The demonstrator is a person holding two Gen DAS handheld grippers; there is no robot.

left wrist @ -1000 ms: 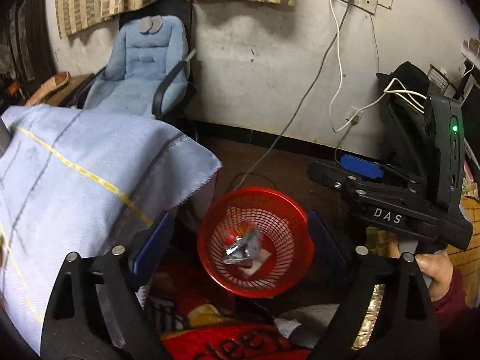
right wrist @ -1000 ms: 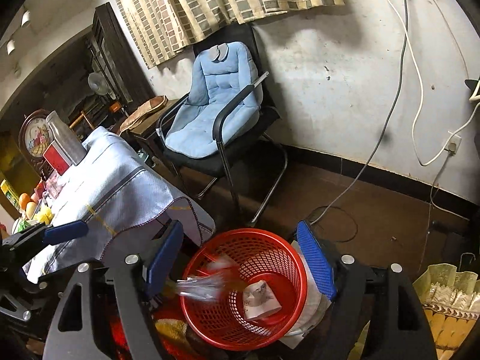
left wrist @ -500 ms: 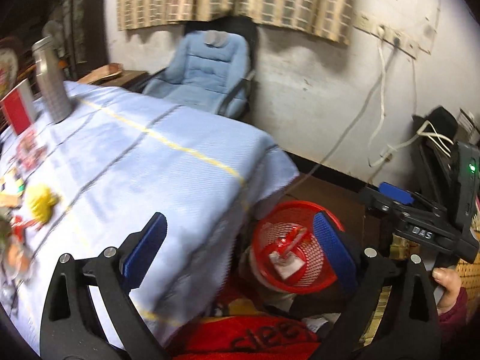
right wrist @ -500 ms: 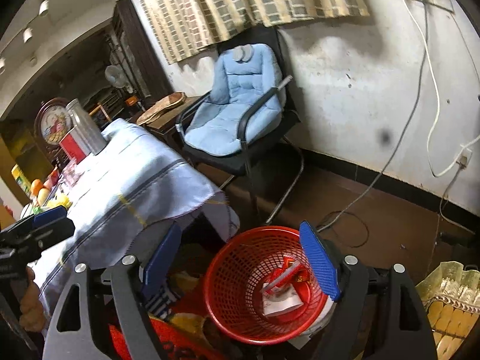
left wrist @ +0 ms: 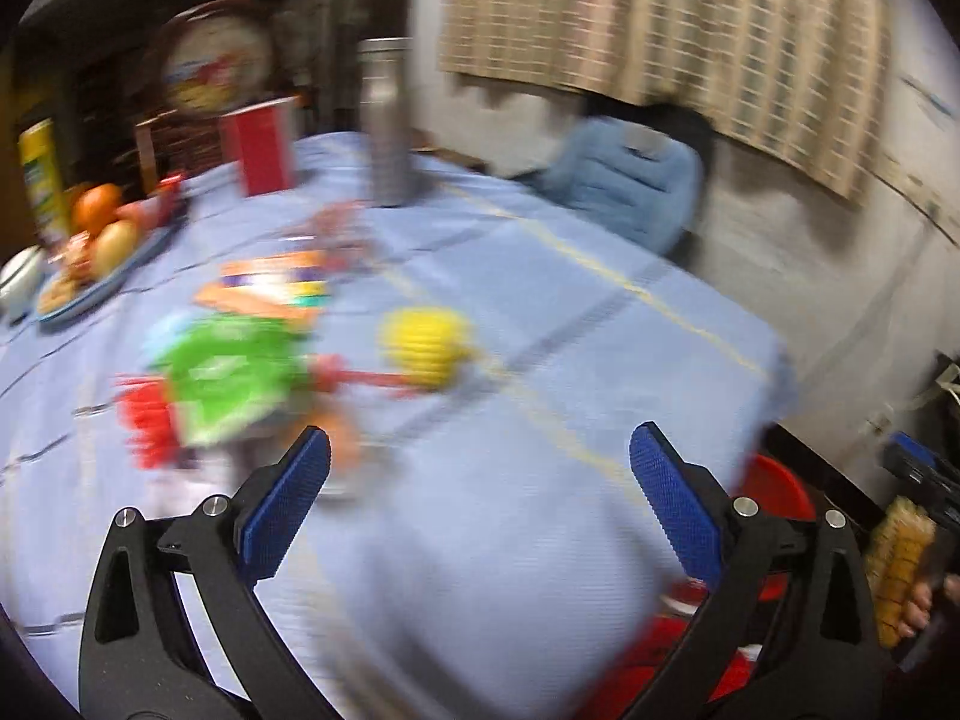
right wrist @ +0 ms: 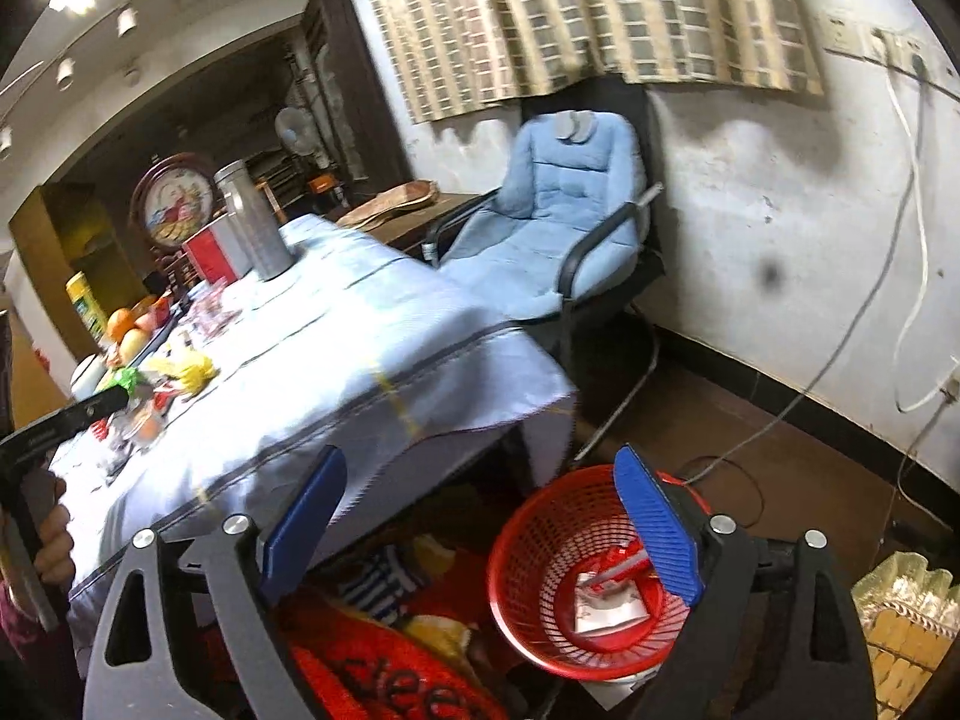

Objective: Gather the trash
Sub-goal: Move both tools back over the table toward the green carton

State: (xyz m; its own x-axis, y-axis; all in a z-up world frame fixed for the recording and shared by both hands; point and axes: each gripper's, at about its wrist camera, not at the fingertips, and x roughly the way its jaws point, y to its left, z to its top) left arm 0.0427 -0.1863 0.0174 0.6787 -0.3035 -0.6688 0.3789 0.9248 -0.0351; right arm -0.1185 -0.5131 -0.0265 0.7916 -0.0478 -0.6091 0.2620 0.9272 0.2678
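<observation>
My left gripper [left wrist: 480, 450] is open and empty above the blue tablecloth [left wrist: 540, 540]; the view is blurred. Beyond it lie a green wrapper [left wrist: 228, 378], red scraps [left wrist: 144, 426], a yellow crumpled piece [left wrist: 426, 345] and an orange packet [left wrist: 264, 288]. My right gripper [right wrist: 480, 474] is open and empty above the floor by the table corner. The red mesh basket [right wrist: 540, 546] stands on the floor under its right finger, with white paper [right wrist: 606, 603] and red trash inside. The basket's rim shows at the lower right of the left wrist view [left wrist: 780, 480].
A steel flask [left wrist: 387, 120], a red box [left wrist: 261, 150], a fruit plate [left wrist: 96, 240] and a round clock [left wrist: 210, 66] stand at the table's far side. A blue padded chair [right wrist: 552, 222] stands against the wall. Cables [right wrist: 840, 330] hang down. A red printed mat [right wrist: 390, 678] covers the floor.
My left gripper has swung left and up from the basket to over the table, with the trash pile now ahead. My right gripper has lifted and turned left; trash sits in the basket.
</observation>
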